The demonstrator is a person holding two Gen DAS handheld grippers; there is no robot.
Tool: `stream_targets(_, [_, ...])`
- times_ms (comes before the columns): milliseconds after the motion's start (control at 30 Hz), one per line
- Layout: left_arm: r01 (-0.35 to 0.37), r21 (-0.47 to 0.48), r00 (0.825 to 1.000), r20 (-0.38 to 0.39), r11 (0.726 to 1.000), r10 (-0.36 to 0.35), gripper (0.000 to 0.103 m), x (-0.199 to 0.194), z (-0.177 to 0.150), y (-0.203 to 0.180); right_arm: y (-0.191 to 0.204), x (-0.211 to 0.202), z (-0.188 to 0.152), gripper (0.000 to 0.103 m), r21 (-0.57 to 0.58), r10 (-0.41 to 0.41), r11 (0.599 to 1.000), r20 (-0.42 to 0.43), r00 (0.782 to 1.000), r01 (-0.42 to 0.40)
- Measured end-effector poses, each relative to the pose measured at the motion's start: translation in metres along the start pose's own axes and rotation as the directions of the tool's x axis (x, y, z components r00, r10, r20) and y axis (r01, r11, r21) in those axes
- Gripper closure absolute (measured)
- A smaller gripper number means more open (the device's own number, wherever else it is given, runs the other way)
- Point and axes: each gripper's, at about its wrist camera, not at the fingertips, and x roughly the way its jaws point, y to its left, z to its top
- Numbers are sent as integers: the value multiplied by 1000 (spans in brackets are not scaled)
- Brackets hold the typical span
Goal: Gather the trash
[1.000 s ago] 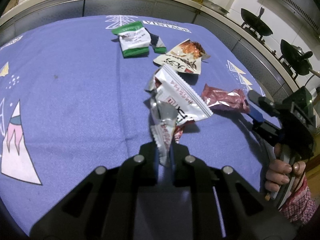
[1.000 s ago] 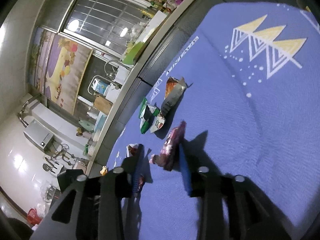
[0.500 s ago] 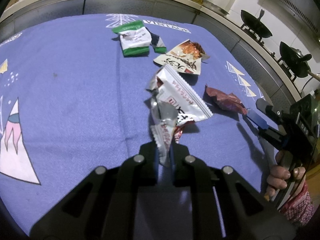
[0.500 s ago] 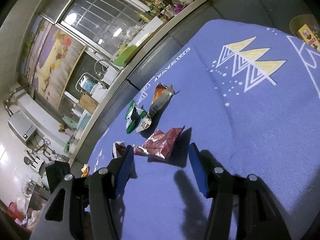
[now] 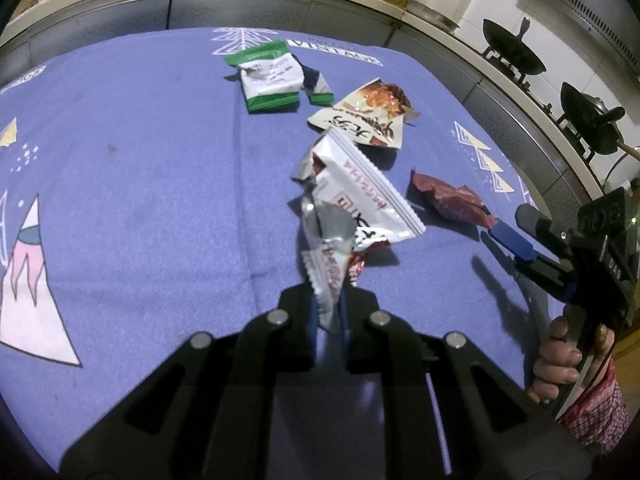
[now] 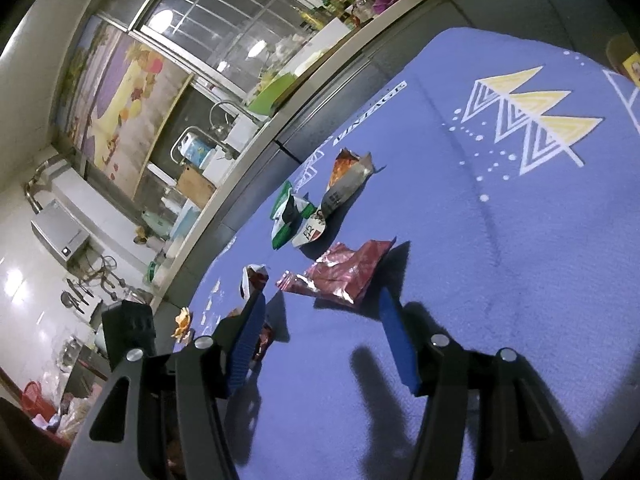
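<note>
Through the left wrist camera, my left hand-held gripper is clamped on a bundle of white and silver wrappers that stands up off the purple cloth on the counter. The crumpled red wrapper lies on the cloth to the right, just ahead of the blue fingertips of my right hand-held gripper, so the right side is clearly the nearer one. Farther back lie a green-and-white packet and a torn orange-and-white packet.

Through the right wrist camera, the right hand-held gripper has its jaws wide apart and empty. The red wrapper lies straight ahead, just beyond the fingertips and centred between them, its long axis running roughly across the gap.

A second ago the red wrapper sat pinched upright between these jaws; they have since spread and pulled back, and it has dropped flat on the cloth. The left grip is unchanged.
</note>
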Motion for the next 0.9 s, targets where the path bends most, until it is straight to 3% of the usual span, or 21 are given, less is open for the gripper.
stream_targets(900, [14, -6, 1000, 1, 1000, -14, 92, 0, -1, 1, 1, 2, -3, 50, -23, -43, 999, -35, 998, 43])
